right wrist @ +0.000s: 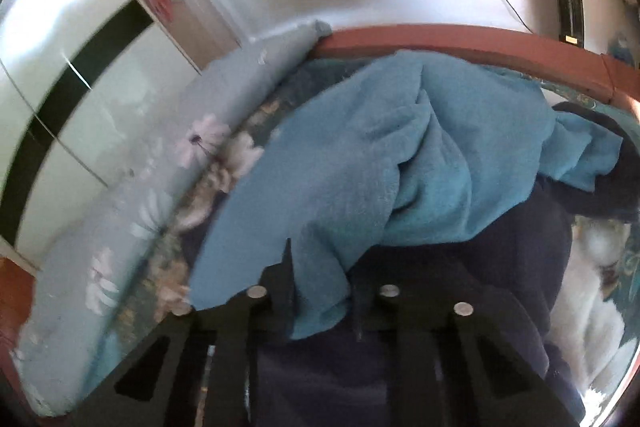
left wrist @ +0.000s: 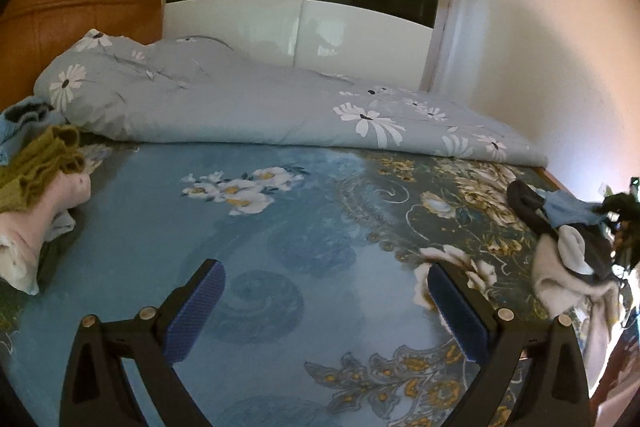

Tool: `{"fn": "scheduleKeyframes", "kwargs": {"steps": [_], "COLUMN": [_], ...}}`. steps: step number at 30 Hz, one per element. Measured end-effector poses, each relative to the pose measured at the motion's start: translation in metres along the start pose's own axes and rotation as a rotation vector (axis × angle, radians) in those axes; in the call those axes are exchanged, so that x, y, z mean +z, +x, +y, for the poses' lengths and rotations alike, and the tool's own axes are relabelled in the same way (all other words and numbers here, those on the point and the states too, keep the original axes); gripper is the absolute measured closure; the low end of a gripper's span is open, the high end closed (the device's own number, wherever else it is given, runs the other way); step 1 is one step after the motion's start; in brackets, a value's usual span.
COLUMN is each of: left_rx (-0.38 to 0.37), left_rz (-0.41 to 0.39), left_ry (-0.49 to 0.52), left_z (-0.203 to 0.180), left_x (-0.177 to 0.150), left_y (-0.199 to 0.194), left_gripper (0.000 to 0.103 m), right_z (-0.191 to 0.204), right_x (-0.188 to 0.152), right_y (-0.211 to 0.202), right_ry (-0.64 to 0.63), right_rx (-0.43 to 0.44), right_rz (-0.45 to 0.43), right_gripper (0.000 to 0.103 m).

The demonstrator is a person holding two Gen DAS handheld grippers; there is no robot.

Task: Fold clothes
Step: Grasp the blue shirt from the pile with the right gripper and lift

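Now: a fresh garment is being picked from the heap at the foot of the bed.
Right gripper [right wrist: 320, 291]: its jaws have closed on the blue cloth [right wrist: 400, 167]; the fabric bunches between the dark fingers, which stand close together, so I read it as clamped.
Blue cloth: fleecy and crumpled, draped over a dark garment [right wrist: 500, 267] near the wooden bed rail [right wrist: 460, 45]. A lower edge is pinched, probably so it can be drawn off the heap in one pull.
Left gripper [left wrist: 326, 287]: jaws wide apart, nothing between the blue pads [left wrist: 196, 311], hovering over bare sheet. It looks kept free to take a second corner once the cloth comes over.
Sheet [left wrist: 248, 239]: blue and floral, with a broad open patch in the middle, likely kept free as the folding area.
Heap [left wrist: 568, 239]: unfolded pieces, dark, blue and white, at the right edge of the bed as the left camera sees it.
Stack [left wrist: 36, 179]: olive, pink and pale blue items at the far left, apparently finished ones set well apart from the heap.
Quilt [left wrist: 240, 103]: grey with daisies, pushed back toward the wardrobe [left wrist: 304, 7], seemingly to make room.
Risk: the dark garment may drag along with the blue one.
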State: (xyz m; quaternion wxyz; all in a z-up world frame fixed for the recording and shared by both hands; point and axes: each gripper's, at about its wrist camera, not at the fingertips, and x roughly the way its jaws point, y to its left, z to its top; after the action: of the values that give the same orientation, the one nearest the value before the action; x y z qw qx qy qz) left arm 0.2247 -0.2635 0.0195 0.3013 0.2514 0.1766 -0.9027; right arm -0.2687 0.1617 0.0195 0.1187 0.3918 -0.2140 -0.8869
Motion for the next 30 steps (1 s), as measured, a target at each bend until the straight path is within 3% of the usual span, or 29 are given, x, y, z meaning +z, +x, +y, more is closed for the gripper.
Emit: {"fn": "scheduleKeyframes", "kwargs": {"steps": [6,10,15,19,22,26,30], "left_rx": [-0.027,-0.047,-0.008,0.050,0.122,0.184,0.179], "left_rz": [0.005,-0.013,-0.085,-0.163,-0.214,-0.236,-0.242], "left_ry": [-0.052,-0.091,-0.132,-0.194,-0.218,-0.270,-0.307], "left_z": [0.017,0.034,0.072,0.121,0.156,0.197,0.212], "left_x": [-0.007,-0.009,-0.011,-0.017,-0.026,-0.041,-0.050], "left_y": [0.001,-0.009,-0.047,-0.092,-0.128,-0.159,-0.165], "left_gripper": [0.000,0.000,0.000,0.000,0.000,0.000,0.000], "right_z": [0.067,0.164,0.297,0.397,0.453,0.501,0.525], "right_x": [0.009,-0.017,-0.080,-0.155,-0.210,-0.265,-0.289], "right_y": [-0.060,-0.109,-0.161,-0.198,-0.222,-0.241,-0.241], "right_ry": [-0.160,-0.373,-0.578,-0.680,-0.737,-0.772,-0.785], "right_rx": [0.235,0.390,0.689,0.949,1.086,1.223,1.244], "right_rz": [-0.053,-0.065,-0.004,0.119,0.200,0.305,0.360], "right_gripper": [0.087,0.087,0.087,0.087,0.087,0.087,0.087]}}
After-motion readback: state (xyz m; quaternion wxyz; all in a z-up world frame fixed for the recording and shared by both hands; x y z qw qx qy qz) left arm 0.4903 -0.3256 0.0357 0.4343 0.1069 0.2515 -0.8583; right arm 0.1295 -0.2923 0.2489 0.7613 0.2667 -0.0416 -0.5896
